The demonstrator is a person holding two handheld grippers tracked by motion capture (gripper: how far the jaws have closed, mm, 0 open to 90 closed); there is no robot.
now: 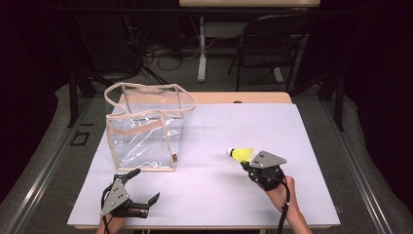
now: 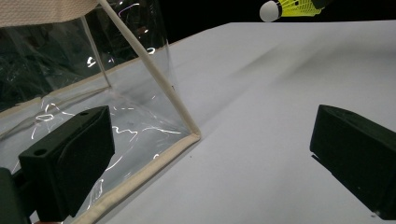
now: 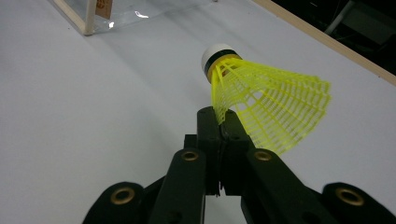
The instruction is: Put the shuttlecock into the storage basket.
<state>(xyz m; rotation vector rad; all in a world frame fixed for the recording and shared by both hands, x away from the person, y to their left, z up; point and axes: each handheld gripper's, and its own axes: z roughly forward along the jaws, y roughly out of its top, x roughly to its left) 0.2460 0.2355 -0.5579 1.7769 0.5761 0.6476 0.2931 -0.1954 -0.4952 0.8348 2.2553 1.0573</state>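
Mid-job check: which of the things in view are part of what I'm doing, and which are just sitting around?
In the job:
yellow shuttlecock, pinched by its skirt in the right gripper
clear bag, standing open
left gripper, open near the bag

Lying about:
folding chair behind the table
floor cables

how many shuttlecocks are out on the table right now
1. The yellow shuttlecock is pinched by its skirt in the right gripper, just above the white table. The clear bag looks empty.
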